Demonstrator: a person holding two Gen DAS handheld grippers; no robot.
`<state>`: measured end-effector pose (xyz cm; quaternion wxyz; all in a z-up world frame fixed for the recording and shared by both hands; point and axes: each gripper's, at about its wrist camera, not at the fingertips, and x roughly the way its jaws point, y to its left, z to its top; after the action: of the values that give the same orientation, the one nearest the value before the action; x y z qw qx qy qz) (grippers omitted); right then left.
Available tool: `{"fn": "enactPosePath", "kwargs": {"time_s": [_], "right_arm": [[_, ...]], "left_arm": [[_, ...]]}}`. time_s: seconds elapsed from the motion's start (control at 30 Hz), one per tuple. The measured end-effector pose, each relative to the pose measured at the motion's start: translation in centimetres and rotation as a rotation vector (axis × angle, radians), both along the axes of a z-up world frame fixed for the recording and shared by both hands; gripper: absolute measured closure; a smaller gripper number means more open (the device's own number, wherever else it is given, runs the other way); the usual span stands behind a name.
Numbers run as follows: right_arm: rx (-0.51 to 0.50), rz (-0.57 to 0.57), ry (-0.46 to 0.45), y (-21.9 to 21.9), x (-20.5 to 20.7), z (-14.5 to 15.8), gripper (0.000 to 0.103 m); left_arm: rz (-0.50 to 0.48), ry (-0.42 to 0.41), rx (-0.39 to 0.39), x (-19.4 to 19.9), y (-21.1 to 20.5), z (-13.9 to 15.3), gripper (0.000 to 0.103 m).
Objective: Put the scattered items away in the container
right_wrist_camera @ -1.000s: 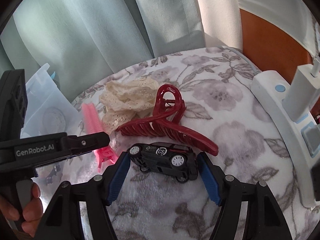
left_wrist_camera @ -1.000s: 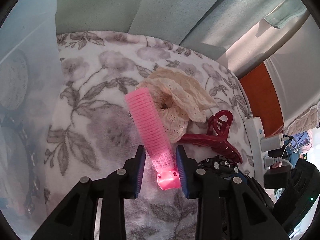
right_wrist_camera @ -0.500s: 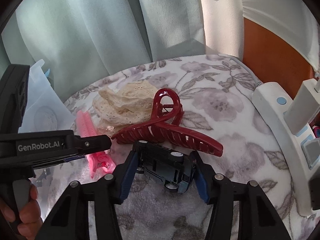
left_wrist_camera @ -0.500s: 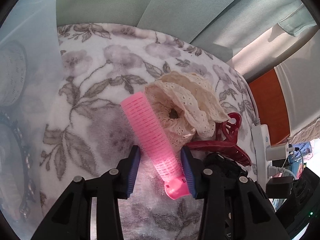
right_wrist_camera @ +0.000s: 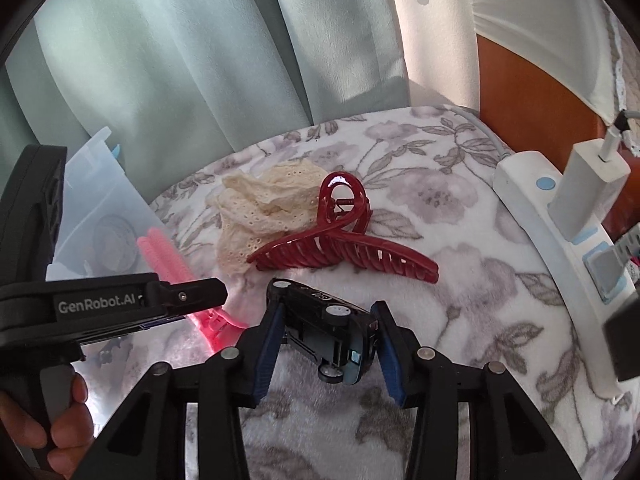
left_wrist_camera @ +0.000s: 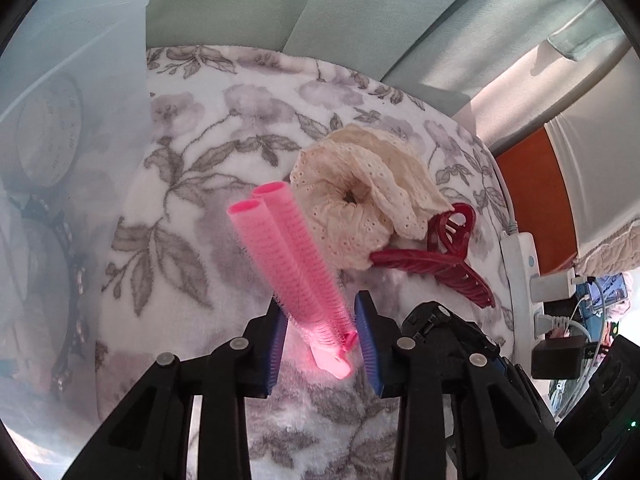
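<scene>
The left gripper's fingers are closing on the pink hair roller clip, which tilts up off the floral blanket. The right gripper's fingers are closing around the black toy car, tipped on its side. The clear container sits at the blanket's left edge.

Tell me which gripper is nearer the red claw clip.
Right. The right gripper, around the toy car, sits just below the claw clip; the left gripper is farther left.
</scene>
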<state>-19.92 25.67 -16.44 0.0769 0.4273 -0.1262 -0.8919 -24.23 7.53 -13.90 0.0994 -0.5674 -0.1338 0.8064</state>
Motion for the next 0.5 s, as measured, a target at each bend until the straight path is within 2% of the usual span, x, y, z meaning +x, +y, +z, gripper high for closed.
{"fn": "enactPosePath", "kwargs": {"time_s": [0.5], "right_arm": [[-0.023,-0.036,0.073,0.3,4.5,5.7,0.055]], "left_arm": [[0.004,0.006,-0.021,4.3,-0.5,4.4,0.072]]}}
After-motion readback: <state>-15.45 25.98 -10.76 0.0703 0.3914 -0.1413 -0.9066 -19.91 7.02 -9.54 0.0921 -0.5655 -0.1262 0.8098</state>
